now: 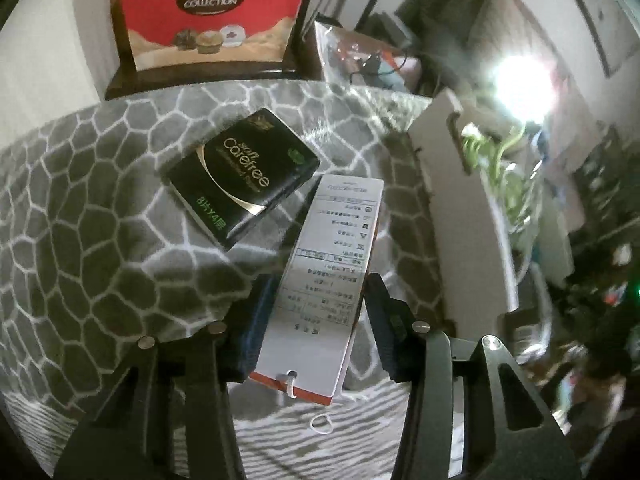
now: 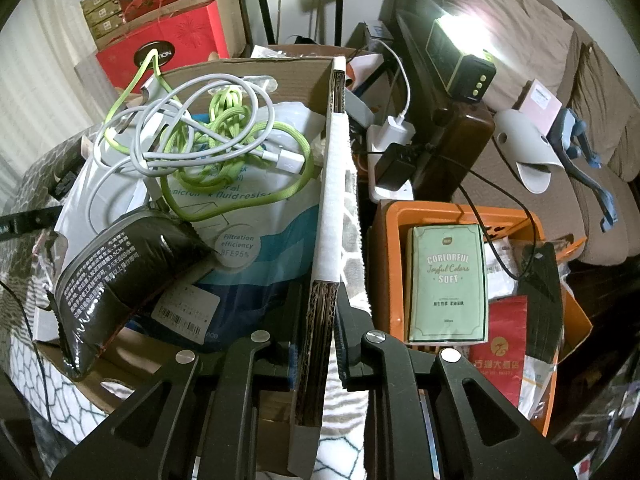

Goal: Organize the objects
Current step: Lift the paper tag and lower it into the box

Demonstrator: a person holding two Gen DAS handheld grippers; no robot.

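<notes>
My left gripper (image 1: 316, 300) is shut on a long white hang tag (image 1: 332, 264) with a red edge and a white string loop, held above a grey patterned blanket (image 1: 80, 220). A black "Carefree" tissue pack (image 1: 244, 172) lies on the blanket just ahead and to the left. My right gripper (image 2: 324, 320) is shut on the side wall of a cardboard box (image 2: 332, 184). The box holds tangled white and green cables (image 2: 208, 132), a white and blue mask bag (image 2: 276, 232) and a black pouch (image 2: 120, 276).
A red "Collection" box (image 1: 212, 12) stands beyond the blanket. The cardboard box wall (image 1: 452, 200) rises on the right of the left wrist view. An orange basket (image 2: 400, 216) with a green tissue pack (image 2: 448, 280) sits right of the box. A sofa with a slipper (image 2: 524, 152), a lamp (image 2: 460, 56) and chargers lie behind.
</notes>
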